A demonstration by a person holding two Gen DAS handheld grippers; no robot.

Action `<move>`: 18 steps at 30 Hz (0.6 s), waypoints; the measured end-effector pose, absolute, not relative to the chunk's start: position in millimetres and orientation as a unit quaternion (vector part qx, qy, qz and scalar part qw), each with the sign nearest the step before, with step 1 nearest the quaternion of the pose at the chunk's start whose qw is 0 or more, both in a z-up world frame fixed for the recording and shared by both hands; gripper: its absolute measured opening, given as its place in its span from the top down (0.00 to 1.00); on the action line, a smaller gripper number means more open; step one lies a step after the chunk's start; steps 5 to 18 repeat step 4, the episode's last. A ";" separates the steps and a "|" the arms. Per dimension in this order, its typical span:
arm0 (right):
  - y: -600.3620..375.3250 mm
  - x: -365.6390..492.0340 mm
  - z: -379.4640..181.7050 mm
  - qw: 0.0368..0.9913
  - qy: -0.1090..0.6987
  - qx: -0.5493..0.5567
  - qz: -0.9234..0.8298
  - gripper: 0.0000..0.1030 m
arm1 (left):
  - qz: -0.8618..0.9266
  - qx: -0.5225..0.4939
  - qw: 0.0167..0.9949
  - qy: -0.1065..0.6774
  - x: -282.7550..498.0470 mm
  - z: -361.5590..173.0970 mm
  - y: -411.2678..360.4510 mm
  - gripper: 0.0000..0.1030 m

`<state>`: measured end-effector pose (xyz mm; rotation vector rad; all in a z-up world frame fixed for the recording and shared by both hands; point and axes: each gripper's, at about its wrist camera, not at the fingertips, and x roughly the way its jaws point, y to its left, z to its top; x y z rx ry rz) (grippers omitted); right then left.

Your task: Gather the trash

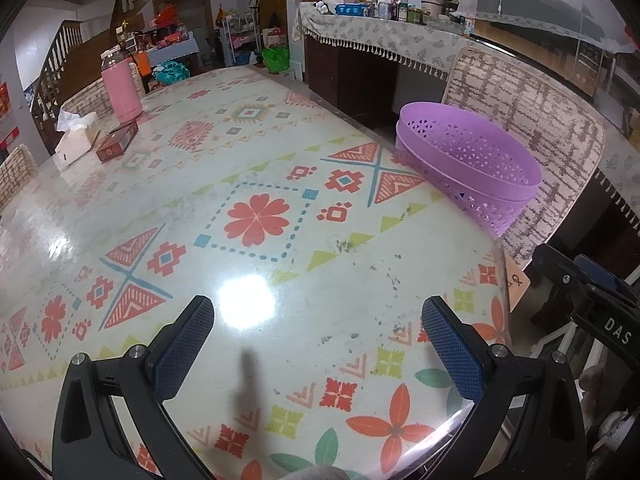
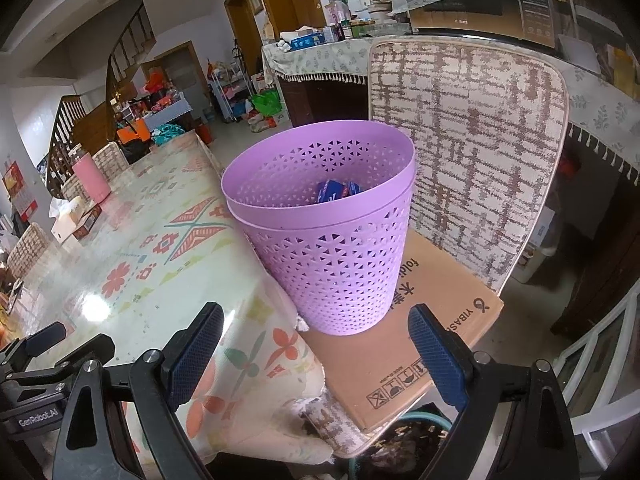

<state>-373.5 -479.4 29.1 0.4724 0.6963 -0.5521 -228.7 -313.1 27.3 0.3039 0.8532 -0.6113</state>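
A purple perforated waste basket (image 2: pixel 332 232) stands on a flat cardboard sheet (image 2: pixel 432 320) laid on a chair seat beside the table. Inside it lies a blue wrapper (image 2: pixel 336 192). My right gripper (image 2: pixel 316 352) hovers open in front of the basket, nothing between its fingers. My left gripper (image 1: pixel 318 344) is open above the near end of the patterned tablecloth (image 1: pixel 256 216), also holding nothing. From the left wrist view the basket (image 1: pixel 468 164) shows past the table's right edge. The right gripper's body (image 1: pixel 592 312) appears at the far right there.
At the table's far left stand a pink thermos (image 1: pixel 120 84), a white tissue box (image 1: pixel 78 136) and a small red-brown box (image 1: pixel 117 141). A chair backrest (image 2: pixel 468 152) rises behind the basket. A cluttered sideboard (image 1: pixel 384 28) runs along the back.
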 end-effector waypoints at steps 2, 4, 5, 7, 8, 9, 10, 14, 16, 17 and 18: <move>-474.7 -370.1 32.0 0.877 0.337 0.220 -0.263 0.07 | -0.296 0.136 0.853 0.409 -226.7 29.3 -306.1 0.00; -467.7 -364.6 33.9 0.878 0.341 0.214 -0.260 0.07 | -0.291 0.125 0.854 0.412 -221.4 30.9 -296.4 0.00; -467.7 -364.6 33.9 0.878 0.341 0.214 -0.260 0.07 | -0.291 0.125 0.854 0.412 -221.4 30.9 -296.4 0.00; -467.7 -364.6 33.9 0.878 0.341 0.214 -0.260 0.07 | -0.291 0.125 0.854 0.412 -221.4 30.9 -296.4 0.00; -467.7 -364.6 33.9 0.878 0.341 0.214 -0.260 0.07 | -0.291 0.125 0.854 0.412 -221.4 30.9 -296.4 0.00; -467.7 -364.6 33.9 0.878 0.341 0.214 -0.260 0.07 | -0.291 0.125 0.854 0.412 -221.4 30.9 -296.4 0.00; -467.7 -364.6 33.9 0.878 0.341 0.214 -0.260 0.07 | -0.291 0.125 0.854 0.412 -221.4 30.9 -296.4 0.00; -467.7 -364.6 33.9 0.878 0.341 0.214 -0.260 0.07 | -0.291 0.125 0.854 0.412 -221.4 30.9 -296.4 0.00; -467.7 -364.6 33.9 0.878 0.341 0.214 -0.260 0.07 | -0.291 0.125 0.854 0.412 -221.4 30.9 -296.4 0.00; -467.7 -364.6 33.9 0.878 0.341 0.214 -0.260 0.07 | -0.291 0.125 0.854 0.412 -221.4 30.9 -296.4 0.00; -467.7 -364.6 33.9 0.878 0.341 0.214 -0.260 0.07 | -0.291 0.125 0.854 0.412 -221.4 30.9 -296.4 0.00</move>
